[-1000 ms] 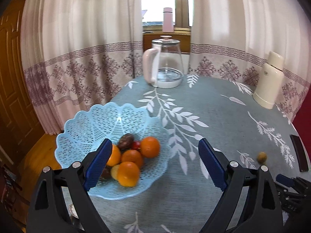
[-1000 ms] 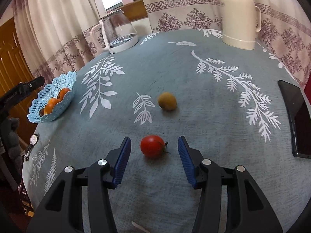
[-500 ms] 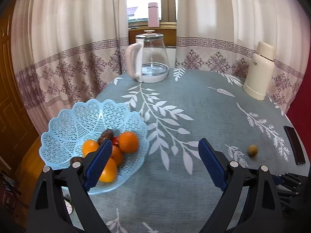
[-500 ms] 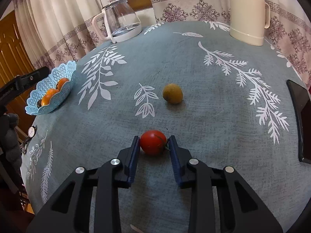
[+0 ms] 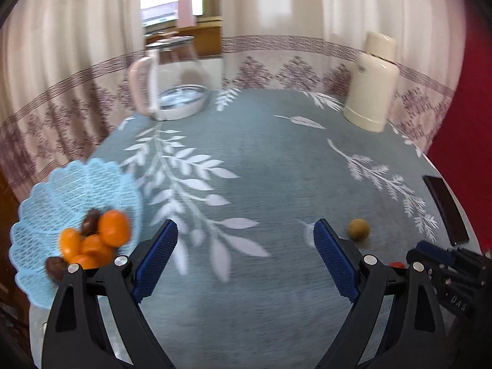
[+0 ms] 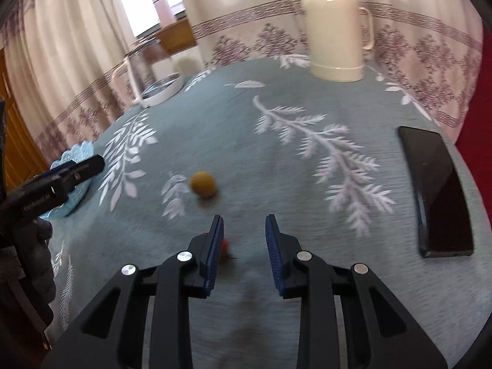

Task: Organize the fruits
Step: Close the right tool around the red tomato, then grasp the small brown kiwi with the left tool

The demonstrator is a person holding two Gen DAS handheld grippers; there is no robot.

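Nearby, phone beside thermos.

The tablecloth was grey-blue with white leaf sprays. The basket was pale blue lace, holding oranges and brown fruit. A tan fruit lay near. The flask was cream, the phone black, the curtains cream with mauve borders.

— What is sitting around the cream thermos?
— A glass kettle is standing well to its left, a pink bottle is resting on the windowsill behind that, and a dark phone is lying nearer than the thermos, to its right.
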